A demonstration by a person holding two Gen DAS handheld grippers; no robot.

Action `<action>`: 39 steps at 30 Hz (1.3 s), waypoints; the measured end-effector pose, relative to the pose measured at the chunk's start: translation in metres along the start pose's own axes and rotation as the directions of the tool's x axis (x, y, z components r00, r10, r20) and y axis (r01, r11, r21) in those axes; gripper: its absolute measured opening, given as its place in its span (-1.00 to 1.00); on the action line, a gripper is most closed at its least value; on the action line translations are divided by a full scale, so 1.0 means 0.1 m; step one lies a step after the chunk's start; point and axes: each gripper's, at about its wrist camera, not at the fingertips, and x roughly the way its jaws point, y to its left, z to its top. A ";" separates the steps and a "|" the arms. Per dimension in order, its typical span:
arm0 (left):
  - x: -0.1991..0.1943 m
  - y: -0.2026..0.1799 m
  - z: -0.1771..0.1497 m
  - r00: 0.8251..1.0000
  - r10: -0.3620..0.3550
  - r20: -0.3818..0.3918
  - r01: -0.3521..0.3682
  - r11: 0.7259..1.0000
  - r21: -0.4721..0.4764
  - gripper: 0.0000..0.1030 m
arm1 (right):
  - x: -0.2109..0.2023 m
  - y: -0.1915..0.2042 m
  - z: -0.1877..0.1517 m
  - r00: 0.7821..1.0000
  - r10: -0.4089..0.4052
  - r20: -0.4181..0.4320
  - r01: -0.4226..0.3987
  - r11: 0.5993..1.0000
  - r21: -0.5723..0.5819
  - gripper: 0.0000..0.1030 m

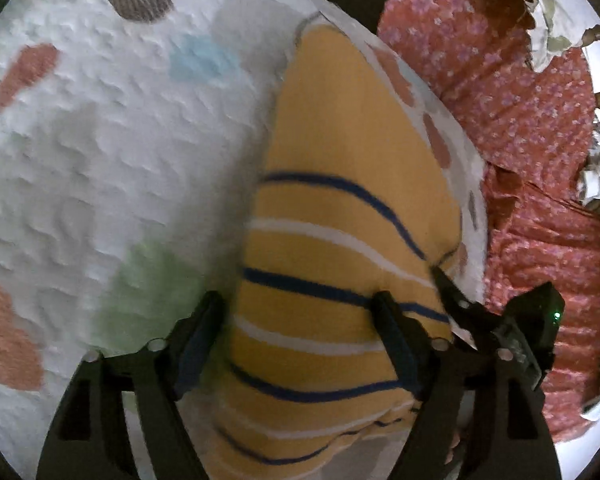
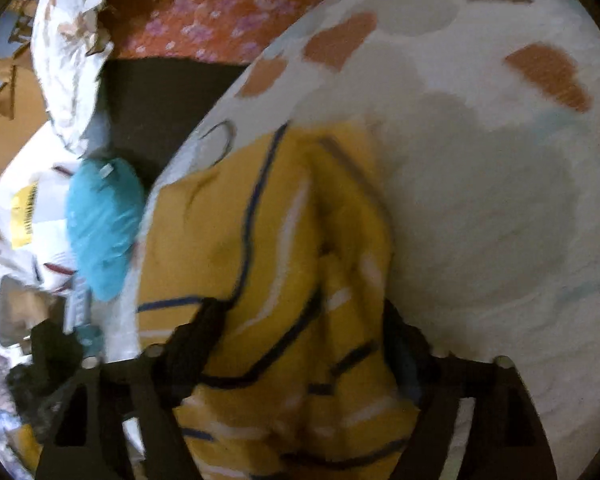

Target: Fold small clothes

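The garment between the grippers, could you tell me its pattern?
Yellow garment with navy and white stripes, clearest in the left wrist view.

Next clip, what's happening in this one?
A person with a handheld gripper in each hand is working on a yellow striped garment lying on a white patterned blanket. The left gripper and right gripper each straddle the bunched fabric, jaws apart; blur hides whether the pads press on it. A red floral cloth lies beside the blanket.
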 end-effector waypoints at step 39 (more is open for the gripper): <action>-1.46 -0.43 -1.41 0.739 0.393 0.547 -0.537 0.834 0.127 1.00 | -1.40 0.95 -1.89 0.809 -0.446 0.383 0.546 0.811 -0.211 0.76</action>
